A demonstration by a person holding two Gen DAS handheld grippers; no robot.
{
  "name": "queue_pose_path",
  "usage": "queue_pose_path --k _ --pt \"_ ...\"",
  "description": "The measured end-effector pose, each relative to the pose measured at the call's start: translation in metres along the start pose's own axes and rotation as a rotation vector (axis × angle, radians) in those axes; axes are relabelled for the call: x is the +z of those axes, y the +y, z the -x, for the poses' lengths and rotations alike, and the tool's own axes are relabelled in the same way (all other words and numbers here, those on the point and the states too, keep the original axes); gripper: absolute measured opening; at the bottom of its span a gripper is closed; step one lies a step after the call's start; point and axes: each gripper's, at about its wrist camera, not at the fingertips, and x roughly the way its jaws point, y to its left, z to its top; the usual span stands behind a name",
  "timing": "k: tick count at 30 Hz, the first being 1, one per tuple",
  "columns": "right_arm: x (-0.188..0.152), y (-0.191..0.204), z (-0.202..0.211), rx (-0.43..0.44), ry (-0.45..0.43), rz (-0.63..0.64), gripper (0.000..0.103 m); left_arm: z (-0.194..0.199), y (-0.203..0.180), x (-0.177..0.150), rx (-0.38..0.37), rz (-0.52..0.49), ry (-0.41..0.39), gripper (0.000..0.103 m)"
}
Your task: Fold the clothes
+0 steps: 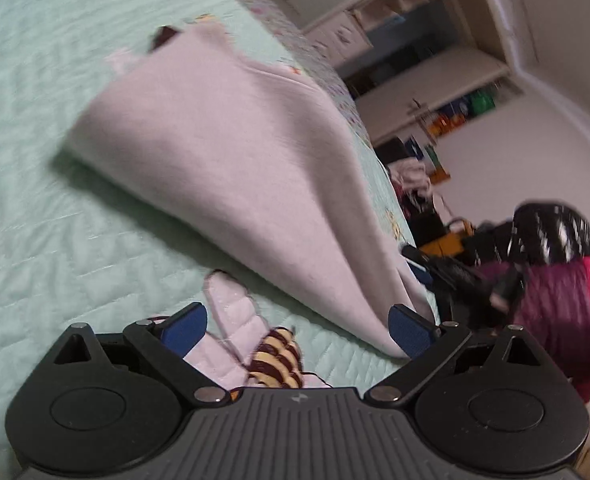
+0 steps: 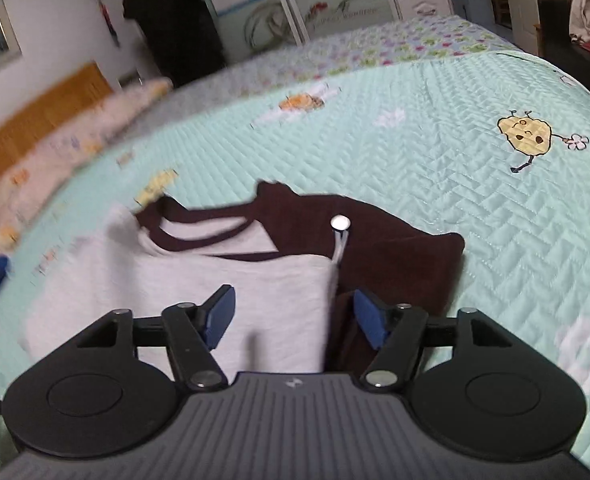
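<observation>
Pale grey sweatshirt with dark brown hood and sleeve lay on the mint quilted bedspread, partly folded, one side doubled over. Left gripper was spread wide, holding nothing; right gripper was parted over the fold edge, apparently not pinching, though blur limits certainty. Remaining: final folds, squaring up.

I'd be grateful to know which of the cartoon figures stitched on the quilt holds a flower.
The yellow cartoon figure at the right of the right wrist view, on the mint quilt: it holds out a white flower. The orange figure farther back shows no flower.
</observation>
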Motion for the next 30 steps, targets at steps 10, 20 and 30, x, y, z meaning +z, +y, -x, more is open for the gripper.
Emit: queue_pose_path --k 10,20,30 --pt "0.012 -0.004 -0.021 0.047 0.063 0.008 0.046 -0.016 -0.031 -0.005 0.176 -0.122 0.06 0.101" --pt "-0.002 0.085 0.004 -0.211 -0.038 0.551 0.016 -0.004 -0.032 -0.006 0.194 -0.148 0.069 0.102" --pt "0.008 0.031 -0.017 -0.405 -0.096 0.298 0.018 0.002 -0.033 -0.005 0.207 -0.143 0.066 0.102"
